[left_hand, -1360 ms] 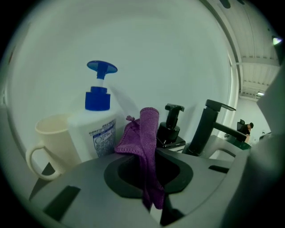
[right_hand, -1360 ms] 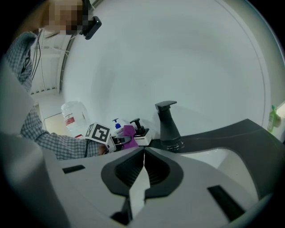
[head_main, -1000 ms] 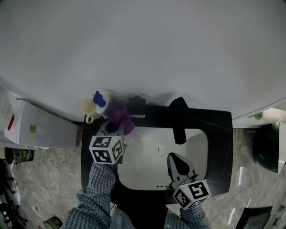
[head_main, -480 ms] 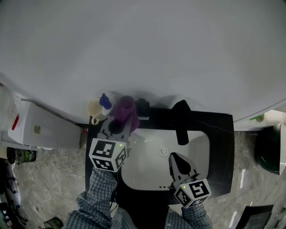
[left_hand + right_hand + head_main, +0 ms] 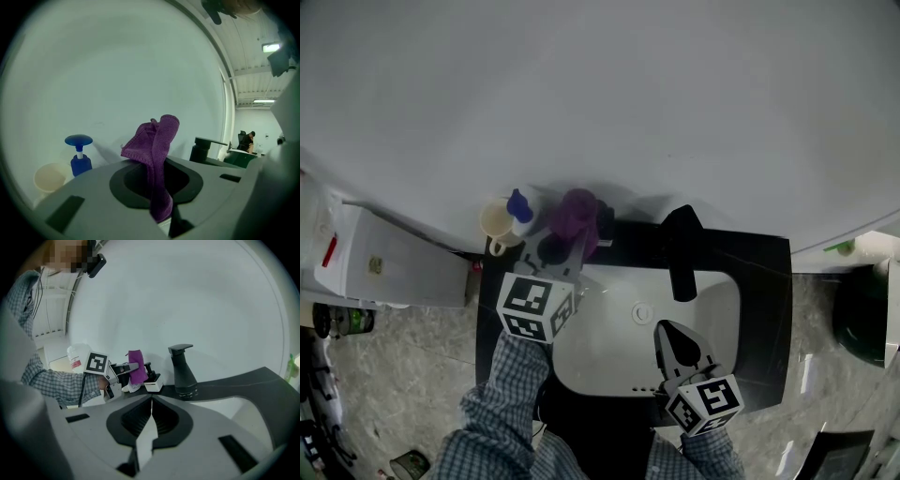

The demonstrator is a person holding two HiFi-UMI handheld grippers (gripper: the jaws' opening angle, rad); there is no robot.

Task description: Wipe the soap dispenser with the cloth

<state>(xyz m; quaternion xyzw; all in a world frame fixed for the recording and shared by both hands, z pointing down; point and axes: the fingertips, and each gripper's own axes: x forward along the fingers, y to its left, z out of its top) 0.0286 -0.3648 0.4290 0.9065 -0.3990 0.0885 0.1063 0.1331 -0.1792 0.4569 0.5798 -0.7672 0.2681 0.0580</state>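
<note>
One crumpled purple cloth [image 5: 157, 140], pinched upright in the clamped left gripper [image 5: 567, 253], sits just beside the black-pumped white soap dispenser [image 5: 152, 379] at the back of the dark bench [image 5: 759, 281], while the right gripper [image 5: 667, 333] hovers closed and empty over the white sink [image 5: 600, 347].

A plain pale grey wall [image 5: 600, 103] fills the upper half of the head view, bare and evenly lit; at its foot stands a black bench [image 5: 764, 272] with a white sink basin [image 5: 600, 352] sunk into it and a black tap [image 5: 679, 255] at the basin's back edge. The floor [image 5: 403, 366] on either side is mottled grey stone; a white boxy unit [image 5: 389, 267] stands just left of the bench, a dark green rounded thing [image 5: 861, 314] to its right. The left gripper view shows a ribbed white ceiling [image 5: 248, 84] with a lit strip lamp [image 5: 271, 47]; a person [image 5: 248, 139] sits far off beneath it.
</note>
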